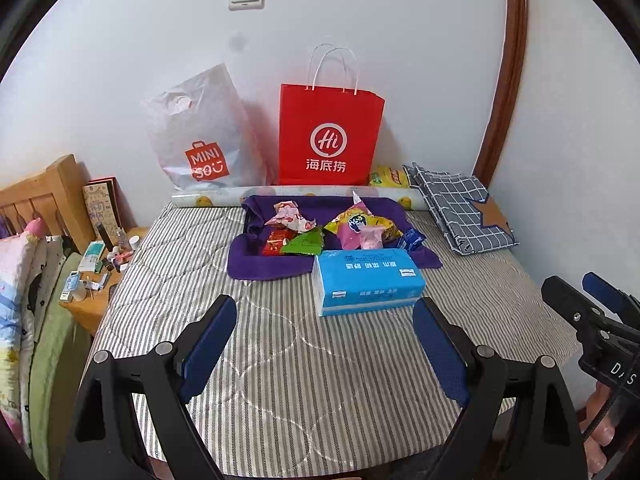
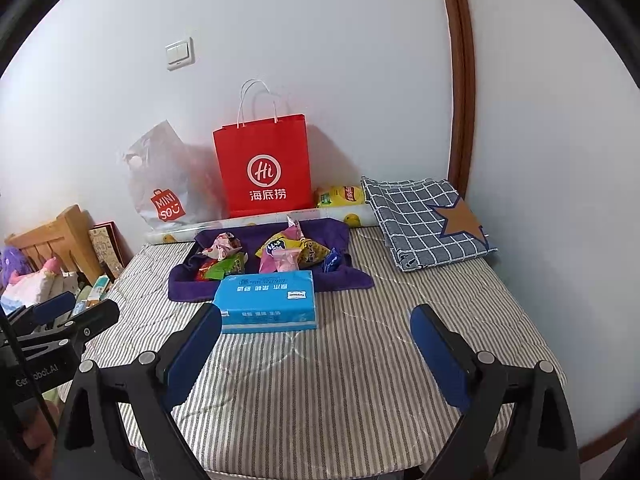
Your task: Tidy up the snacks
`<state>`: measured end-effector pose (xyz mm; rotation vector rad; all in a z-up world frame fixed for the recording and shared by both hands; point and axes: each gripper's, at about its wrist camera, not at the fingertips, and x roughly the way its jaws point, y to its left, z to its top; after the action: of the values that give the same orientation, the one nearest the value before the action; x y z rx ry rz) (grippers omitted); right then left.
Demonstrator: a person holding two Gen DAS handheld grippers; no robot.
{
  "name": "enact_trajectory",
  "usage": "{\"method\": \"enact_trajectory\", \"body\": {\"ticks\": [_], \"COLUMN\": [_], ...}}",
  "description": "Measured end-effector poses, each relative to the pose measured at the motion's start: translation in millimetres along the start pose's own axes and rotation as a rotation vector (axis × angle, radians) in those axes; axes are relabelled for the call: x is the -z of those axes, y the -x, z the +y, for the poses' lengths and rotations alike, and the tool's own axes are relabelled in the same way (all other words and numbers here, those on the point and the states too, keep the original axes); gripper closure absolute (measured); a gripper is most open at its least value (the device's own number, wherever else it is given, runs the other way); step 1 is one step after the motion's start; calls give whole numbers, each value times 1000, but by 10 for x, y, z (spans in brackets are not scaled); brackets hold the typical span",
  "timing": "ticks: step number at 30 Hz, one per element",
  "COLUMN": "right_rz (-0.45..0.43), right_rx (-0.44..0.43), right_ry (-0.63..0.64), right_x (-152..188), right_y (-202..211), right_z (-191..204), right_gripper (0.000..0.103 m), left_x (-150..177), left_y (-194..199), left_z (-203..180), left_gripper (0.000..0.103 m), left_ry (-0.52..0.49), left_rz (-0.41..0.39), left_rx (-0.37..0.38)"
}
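Observation:
Several snack packets (image 1: 320, 228) (image 2: 276, 256) lie heaped on a purple cloth (image 1: 256, 268) (image 2: 188, 288) at the far middle of the striped table. A blue tissue pack (image 1: 368, 280) (image 2: 266, 300) lies just in front of them. A yellow snack bag (image 1: 390, 178) (image 2: 342, 196) sits by the wall, right of the red paper bag (image 1: 330, 136) (image 2: 264, 168). My left gripper (image 1: 324, 344) is open and empty, well short of the tissue pack. My right gripper (image 2: 316, 352) is open and empty, near the table's front.
A white MINISO plastic bag (image 1: 196, 136) (image 2: 164, 184) leans on the wall beside the red bag. A folded checked cloth (image 1: 460, 212) (image 2: 424, 224) lies at the back right. A roll of patterned paper (image 1: 208, 200) lies along the wall. A cluttered wooden nightstand (image 1: 100, 276) stands left.

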<state>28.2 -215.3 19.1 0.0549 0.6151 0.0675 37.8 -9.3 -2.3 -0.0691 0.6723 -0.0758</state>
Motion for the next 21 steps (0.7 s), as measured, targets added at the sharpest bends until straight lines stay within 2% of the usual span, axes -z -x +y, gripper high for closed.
{"method": "enact_trajectory", "body": {"ticks": [21], "right_rz": [-12], "right_rx": [12], "right_ry": [4], "right_x": [5], "right_y": [73], "right_z": [-12], "right_gripper": [7], "left_x": [5], "left_y": [39], "left_z": [-46], "left_gripper": [13], "left_ry": [-8], "left_rz": [-5], "left_rx": [1]}}
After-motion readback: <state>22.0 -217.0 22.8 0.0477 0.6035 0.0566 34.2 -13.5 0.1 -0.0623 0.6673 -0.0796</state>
